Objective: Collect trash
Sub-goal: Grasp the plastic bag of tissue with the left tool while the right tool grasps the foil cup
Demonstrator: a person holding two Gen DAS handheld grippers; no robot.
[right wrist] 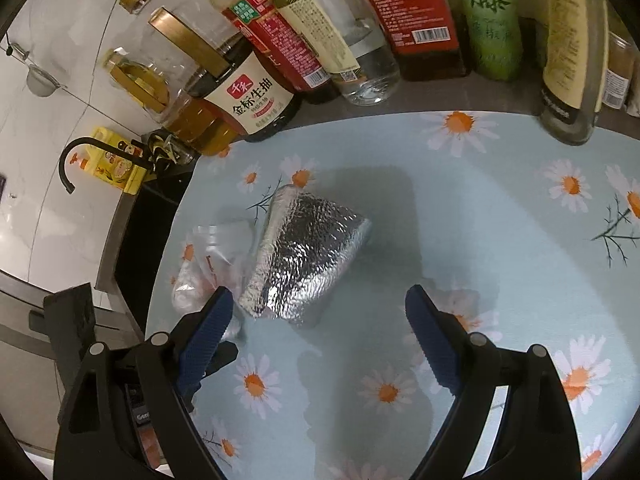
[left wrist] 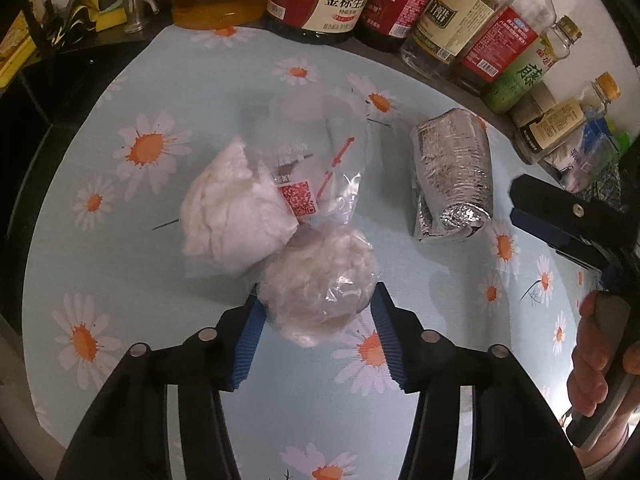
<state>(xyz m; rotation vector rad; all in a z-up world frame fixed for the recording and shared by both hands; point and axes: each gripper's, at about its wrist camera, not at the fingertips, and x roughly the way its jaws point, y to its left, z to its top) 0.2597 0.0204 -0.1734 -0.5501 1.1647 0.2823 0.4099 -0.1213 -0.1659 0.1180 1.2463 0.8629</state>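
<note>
On the daisy-print cloth (left wrist: pixel 160 280) lie a crumpled white tissue (left wrist: pixel 232 216), a clear plastic bag with a red QR label (left wrist: pixel 312 152), a scrunched clear plastic wad (left wrist: pixel 320 288) and a silver foil pouch (left wrist: pixel 452 176). My left gripper (left wrist: pixel 318 292) points down at the wad, and both blue pads touch its sides. At the right edge of the left wrist view, my right gripper (left wrist: pixel 516 204) reaches in beside the pouch. In the right wrist view, the right gripper (right wrist: pixel 320 292) stands wide open, and the near end of the foil pouch (right wrist: pixel 304 256) lies just ahead of its tips.
A row of sauce, oil and vinegar bottles (left wrist: pixel 328 0) lines the back of the counter (right wrist: pixel 420 8). A dark sink with a black tap (right wrist: pixel 68 164) lies to the left of the cloth. A person's hand (left wrist: pixel 592 368) holds the right gripper's handle.
</note>
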